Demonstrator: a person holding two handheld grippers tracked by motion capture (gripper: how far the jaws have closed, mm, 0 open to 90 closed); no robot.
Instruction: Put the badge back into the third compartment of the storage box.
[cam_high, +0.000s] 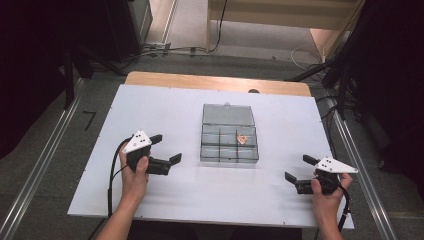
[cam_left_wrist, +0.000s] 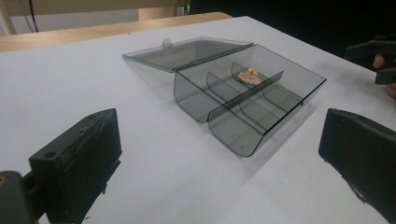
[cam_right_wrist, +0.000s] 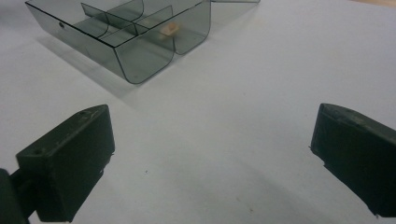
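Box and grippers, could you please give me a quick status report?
Left gripper and right gripper open, holding nothing, either side of the box. Lid laid back flat; small tan piece in one far compartment. Nothing between grippers and box.

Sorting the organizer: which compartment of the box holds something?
The far-row compartment at the right end of the box: a small tan piece lies in it. The other compartments look empty.

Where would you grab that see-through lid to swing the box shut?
Probably at the small tab on the far free edge of the open lid, which lies flat on the table behind the box. Come from the far side or above, since the hinge is on the box side. Both grippers, left and right, have open jaws.
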